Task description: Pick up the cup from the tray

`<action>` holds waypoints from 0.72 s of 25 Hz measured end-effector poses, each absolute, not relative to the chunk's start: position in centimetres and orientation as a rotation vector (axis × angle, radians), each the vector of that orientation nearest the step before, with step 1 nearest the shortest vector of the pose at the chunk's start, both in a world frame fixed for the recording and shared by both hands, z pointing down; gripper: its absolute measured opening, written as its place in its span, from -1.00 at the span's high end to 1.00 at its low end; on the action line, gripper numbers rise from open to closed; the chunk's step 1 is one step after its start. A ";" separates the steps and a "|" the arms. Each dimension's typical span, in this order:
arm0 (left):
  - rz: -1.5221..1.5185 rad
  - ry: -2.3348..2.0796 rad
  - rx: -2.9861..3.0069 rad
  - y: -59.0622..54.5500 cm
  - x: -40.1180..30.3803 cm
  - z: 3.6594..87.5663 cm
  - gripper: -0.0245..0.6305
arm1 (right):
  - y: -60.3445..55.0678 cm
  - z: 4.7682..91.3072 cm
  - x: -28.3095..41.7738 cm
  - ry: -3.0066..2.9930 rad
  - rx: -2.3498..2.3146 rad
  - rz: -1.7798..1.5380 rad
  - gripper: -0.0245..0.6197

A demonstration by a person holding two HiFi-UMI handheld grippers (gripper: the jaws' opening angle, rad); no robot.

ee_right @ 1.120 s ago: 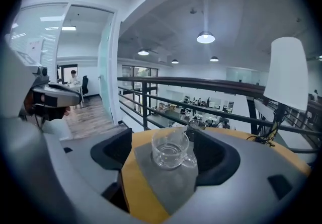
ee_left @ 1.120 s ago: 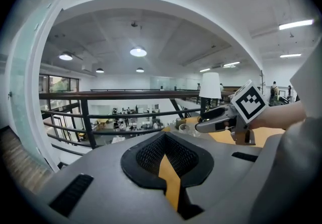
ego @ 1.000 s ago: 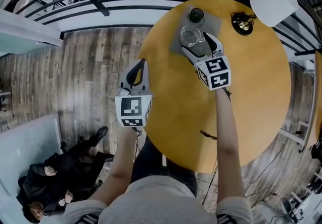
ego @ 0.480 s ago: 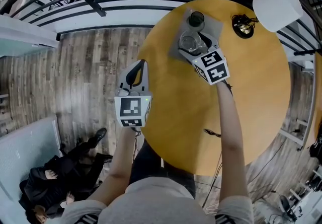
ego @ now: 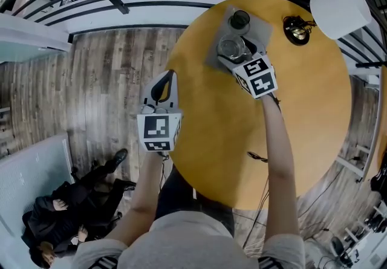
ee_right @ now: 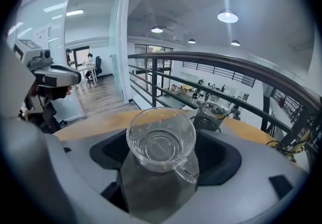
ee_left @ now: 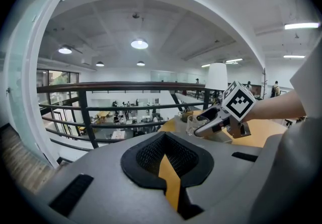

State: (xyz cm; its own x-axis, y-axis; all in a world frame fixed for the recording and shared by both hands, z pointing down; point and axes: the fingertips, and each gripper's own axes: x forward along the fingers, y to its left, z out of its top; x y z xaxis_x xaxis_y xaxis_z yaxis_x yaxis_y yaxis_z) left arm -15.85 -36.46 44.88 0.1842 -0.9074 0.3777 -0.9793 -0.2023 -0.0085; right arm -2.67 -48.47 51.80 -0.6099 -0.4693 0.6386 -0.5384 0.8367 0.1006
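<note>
on the far side of the round yellow tabletop (ego: 290,141) there's a grey tray (ego: 261,31) with two glasses on it. the one in play is the clear glass cup (ego: 230,48), standing upright on the near part of the tray, and a darker glass (ego: 239,20) stands just behind it.

the right gripper (ego: 237,56) is reached out over the tabletop and is right at the cup. in the right gripper view the fingers are spread wide and the cup (ee_right: 161,140) sits in the gap between them, handle pointing back toward the camera and a bit right. there's dark space showing on both sides of the glass, so they don't look closed onto it, and the cup's base looks to be down on the tray (ee_right: 151,193).

the left gripper (ego: 163,83) is hanging back at the left edge of the tabletop, well apart from the tray. its fingers are pretty much together, just a thin slit between them, with nothing in them. from the left gripper view you can see the right gripper (ee_left: 216,117) and the cup (ee_left: 192,124) side-on.

also around: a white lampshade (ego: 338,3) at the far right, and a small dark and gold object (ego: 296,27) on the tabletop right of the tray.
</note>
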 end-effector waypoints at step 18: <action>0.441 -1.811 2.220 -36.0 -15.6 44.9 0.91 | -48.0 51.3 -1.3 -2.361 0.851 0.181 -0.14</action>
State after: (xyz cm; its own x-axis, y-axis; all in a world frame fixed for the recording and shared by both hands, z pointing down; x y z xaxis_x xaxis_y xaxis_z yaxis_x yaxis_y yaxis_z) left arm -15.60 -36.04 44.91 0.1853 -0.9064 0.3797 -0.9795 -0.2016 -0.0031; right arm -1.26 -47.95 51.29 -0.6034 -0.5327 0.5934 -0.6170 0.7833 0.0757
